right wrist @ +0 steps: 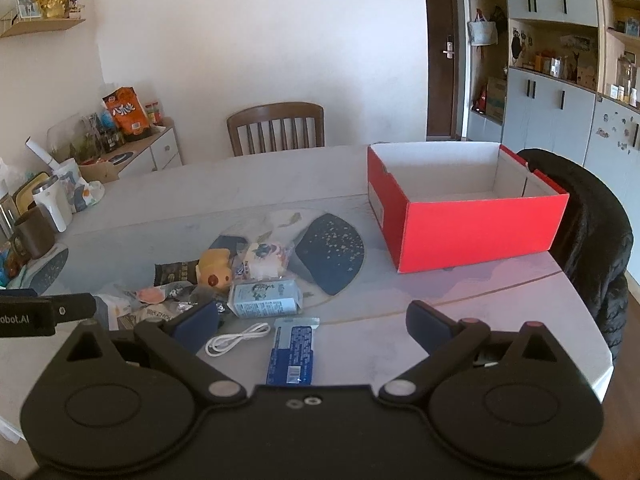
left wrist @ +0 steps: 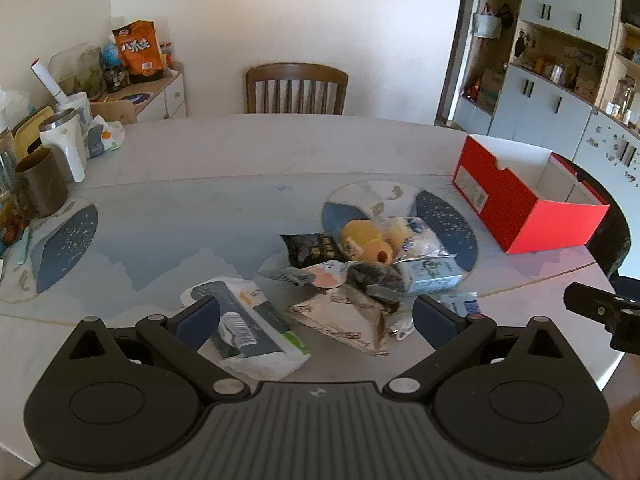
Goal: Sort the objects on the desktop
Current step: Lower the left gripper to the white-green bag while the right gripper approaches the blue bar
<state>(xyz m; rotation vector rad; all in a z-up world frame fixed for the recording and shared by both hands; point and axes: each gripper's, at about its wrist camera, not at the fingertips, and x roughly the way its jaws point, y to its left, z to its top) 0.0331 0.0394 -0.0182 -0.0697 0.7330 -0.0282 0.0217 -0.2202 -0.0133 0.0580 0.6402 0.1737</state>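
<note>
A heap of small items lies mid-table: a yellow plush toy (left wrist: 366, 243) (right wrist: 216, 268), a black snack packet (left wrist: 310, 249), a silver foil pouch (left wrist: 346, 318), a light blue carton (right wrist: 265, 294) (left wrist: 432, 276), a white tissue pack (left wrist: 248, 330), a coiled white cable (right wrist: 238, 338) and a blue wrapper (right wrist: 291, 350). An open red box (right wrist: 476, 228) (left wrist: 532, 210) stands at the right with nothing seen inside. My left gripper (left wrist: 316, 316) is open above the near side of the heap. My right gripper (right wrist: 312, 324) is open over the cable and blue wrapper.
Cups, a white jug (left wrist: 66, 142) and clutter crowd the table's left edge. A wooden chair (left wrist: 296, 88) stands at the far side. A chair draped with a black coat (right wrist: 592, 248) sits right of the box. Cabinets line the right wall.
</note>
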